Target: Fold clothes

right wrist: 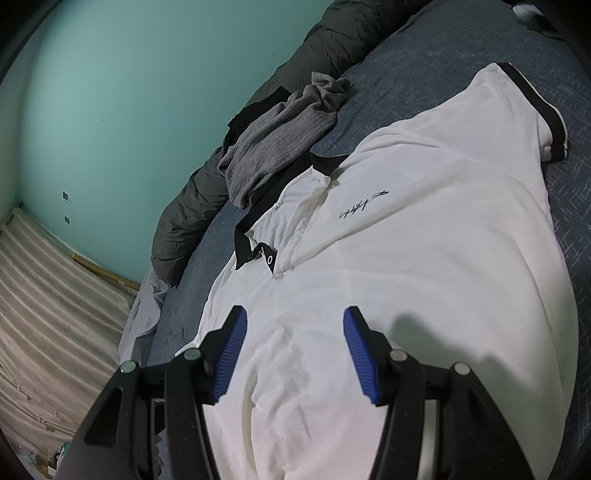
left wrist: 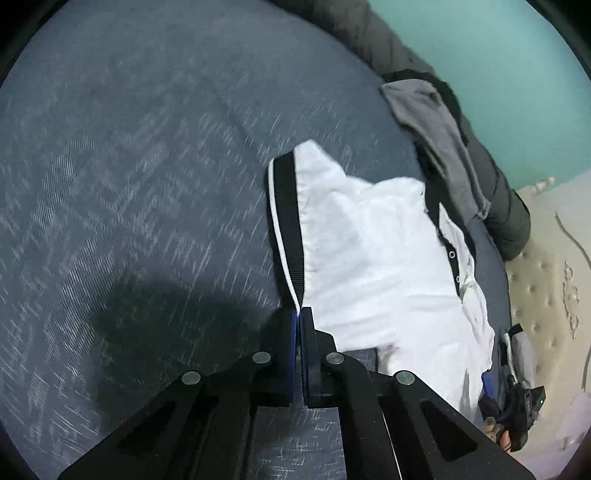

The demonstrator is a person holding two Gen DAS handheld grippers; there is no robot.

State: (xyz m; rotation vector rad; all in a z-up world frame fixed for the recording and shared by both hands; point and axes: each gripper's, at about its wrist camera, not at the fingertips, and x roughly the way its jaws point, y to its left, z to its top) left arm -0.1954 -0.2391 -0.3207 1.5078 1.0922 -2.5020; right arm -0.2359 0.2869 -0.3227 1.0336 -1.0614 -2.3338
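Note:
A white polo shirt (left wrist: pixel 369 258) (right wrist: pixel 424 258) with a black collar lies front-up on the blue-grey bed cover (left wrist: pixel 129 166). Its short sleeve ends in a black cuff with a white edge (left wrist: pixel 288 221) (right wrist: pixel 543 107). My left gripper (left wrist: pixel 298 317) is shut on the near end of that cuff, and the band runs straight out from between its pads. My right gripper (right wrist: pixel 295 332) hovers open over the shirt's lower chest, with only flat white cloth below the gap between its blue pads (right wrist: pixel 229 354).
A crumpled grey garment (right wrist: pixel 280 136) (left wrist: pixel 436 125) lies by the shirt's collar. A dark olive padded jacket (right wrist: pixel 332 40) (left wrist: pixel 369 33) runs along the bed's far edge below the teal wall (right wrist: pixel 129 92). A cream tufted surface (left wrist: pixel 535 295) borders the bed.

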